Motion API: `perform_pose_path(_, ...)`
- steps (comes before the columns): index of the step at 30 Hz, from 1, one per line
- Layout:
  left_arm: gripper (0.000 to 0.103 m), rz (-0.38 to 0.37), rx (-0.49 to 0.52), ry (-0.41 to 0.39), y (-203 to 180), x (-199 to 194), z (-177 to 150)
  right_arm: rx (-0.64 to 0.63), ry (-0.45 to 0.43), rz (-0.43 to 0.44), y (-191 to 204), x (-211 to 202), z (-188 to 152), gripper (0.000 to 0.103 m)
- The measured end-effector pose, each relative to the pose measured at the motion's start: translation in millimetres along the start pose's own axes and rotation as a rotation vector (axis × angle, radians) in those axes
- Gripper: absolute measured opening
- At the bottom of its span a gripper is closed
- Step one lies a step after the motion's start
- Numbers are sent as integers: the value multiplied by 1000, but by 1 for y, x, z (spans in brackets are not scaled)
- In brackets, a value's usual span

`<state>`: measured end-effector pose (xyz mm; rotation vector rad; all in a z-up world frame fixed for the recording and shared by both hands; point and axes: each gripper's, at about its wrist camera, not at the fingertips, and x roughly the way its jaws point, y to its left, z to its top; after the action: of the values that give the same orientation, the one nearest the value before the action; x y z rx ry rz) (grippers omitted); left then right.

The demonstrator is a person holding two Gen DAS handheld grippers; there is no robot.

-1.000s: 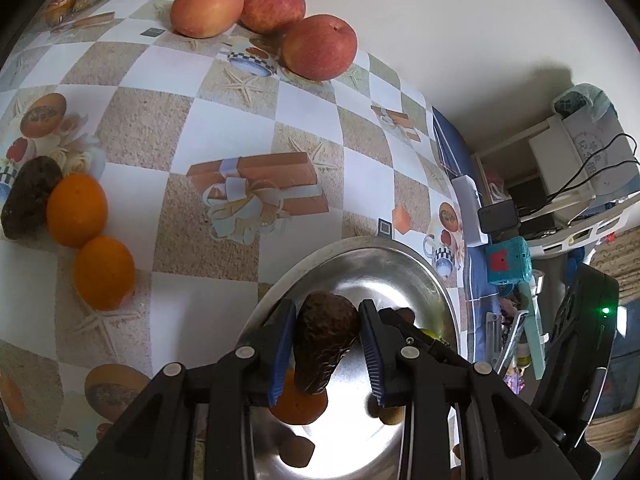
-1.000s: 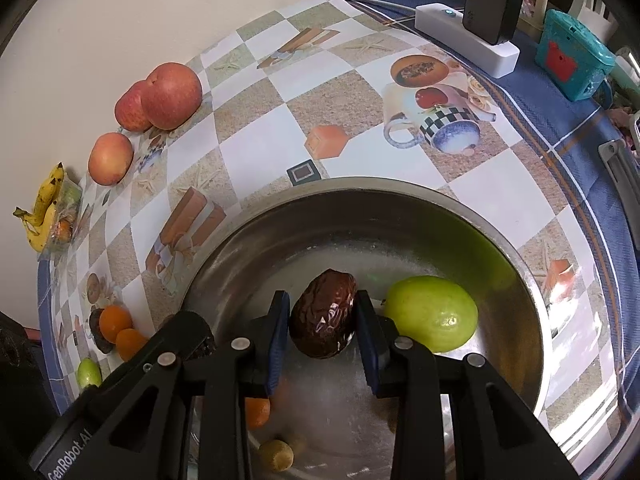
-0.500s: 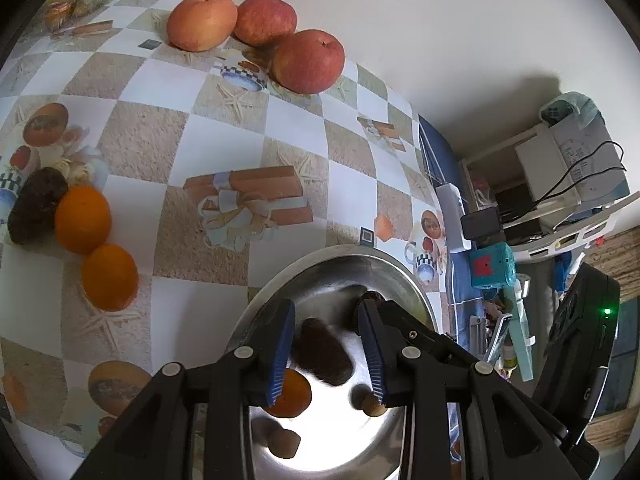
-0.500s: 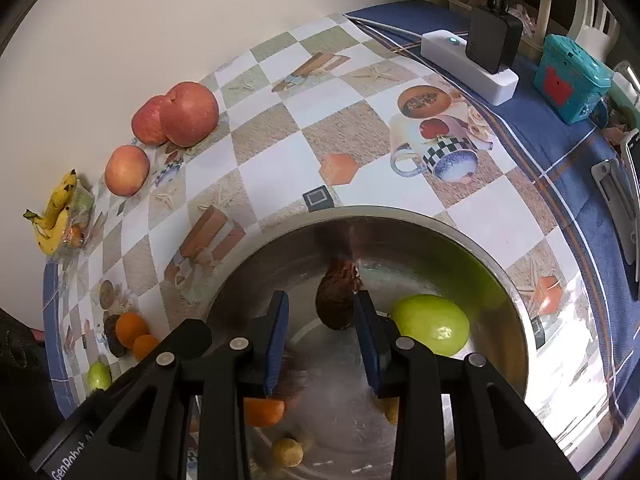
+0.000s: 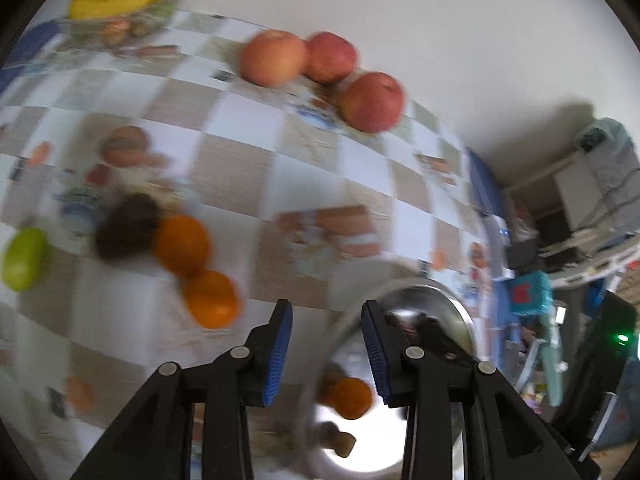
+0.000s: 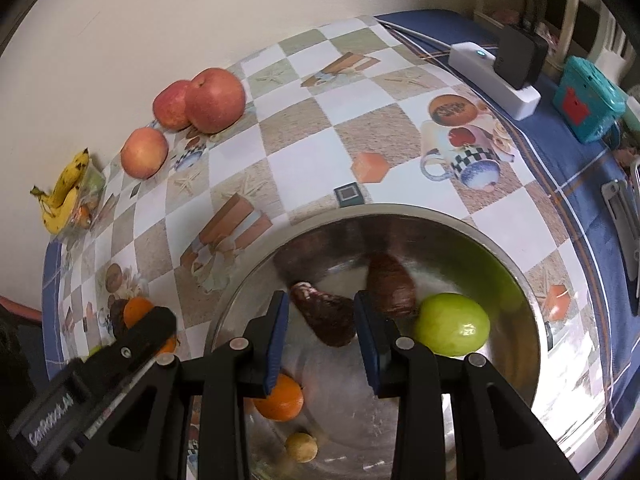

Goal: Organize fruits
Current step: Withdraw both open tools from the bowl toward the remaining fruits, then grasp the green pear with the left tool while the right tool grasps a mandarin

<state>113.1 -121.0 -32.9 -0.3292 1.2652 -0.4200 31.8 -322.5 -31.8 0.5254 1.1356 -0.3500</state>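
Right gripper: jaws parted, blue ribbed pads bare, nothing held. It hangs over the steel bowl, a round polished basin with a thin rolled rim. In the bowl lie two dark brown wrinkled fruits, one between the pads' line of sight, the other touching a smooth green fruit; an orange and a small yellow fruit sit nearer the camera.

Left gripper: jaws likewise apart and bare, over the bowl's left rim; this view is motion-blurred.

On the glossy checkered tablecloth, left of the bowl, two oranges touch each other, with a dark fruit against the farther one and a green fruit apart to the left. Open cloth lies between the bowl and three apples near the wall. Bananas sit at the far-left corner. A white power strip and a teal box stand along the right edge on blue cloth.
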Motion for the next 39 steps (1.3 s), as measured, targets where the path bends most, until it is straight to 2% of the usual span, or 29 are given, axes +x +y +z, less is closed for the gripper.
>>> perform_pose_path(1,40,47,1,-9,5,-2,1,-14,2,1,4,0,0,35)
perform_pose_path(2,49,91,3,-17,10,-4,2,-22,5,1,7,1,-1,35)
perform_pose_path(3,64,145,1,-28,16,-7,4,-35,8,2,10,1,-1,41)
perform_pose_path(4,69,199,-2,-39,23,-10,5,-45,9,3,13,1,-2,49)
perform_pose_path(5,70,235,-4,-48,29,-12,6,-56,9,4,16,2,-3,64)
perform_pose_path(6,70,269,-7,-60,35,-15,7,-70,3,0,20,2,-4,70)
perform_pose_path(8,75,340,-17,-86,48,-22,10,-98,-4,-12,26,2,-5,70)
perform_pose_path(10,88,412,-13,-120,58,-30,13,-122,-18,-9,32,1,-7,82)
perform_pose_path(11,97,451,-7,-141,63,-35,14,-128,-25,-8,34,1,-8,94)
perform_pose_path(12,102,484,-2,-162,67,-40,16,-136,-38,-8,36,0,-8,98)
perform_pose_path(14,103,516,1,-199,77,-51,19,-152,-57,2,42,-1,-10,98)
perform_pose_path(22,103,524,-87,-250,129,-84,34,-245,-52,109,86,1,-18,98)
perform_pose_path(26,103,493,-184,-231,167,-94,38,-320,-44,142,120,7,-26,98)
perform_pose_path(30,103,477,-237,-205,186,-90,37,-375,-14,178,148,18,-34,98)
perform_pose_path(33,103,445,-245,-171,188,-80,36,-397,6,161,157,29,-40,98)
perform_pose_path(39,102,389,-207,-86,180,-44,31,-445,60,72,161,61,-53,98)
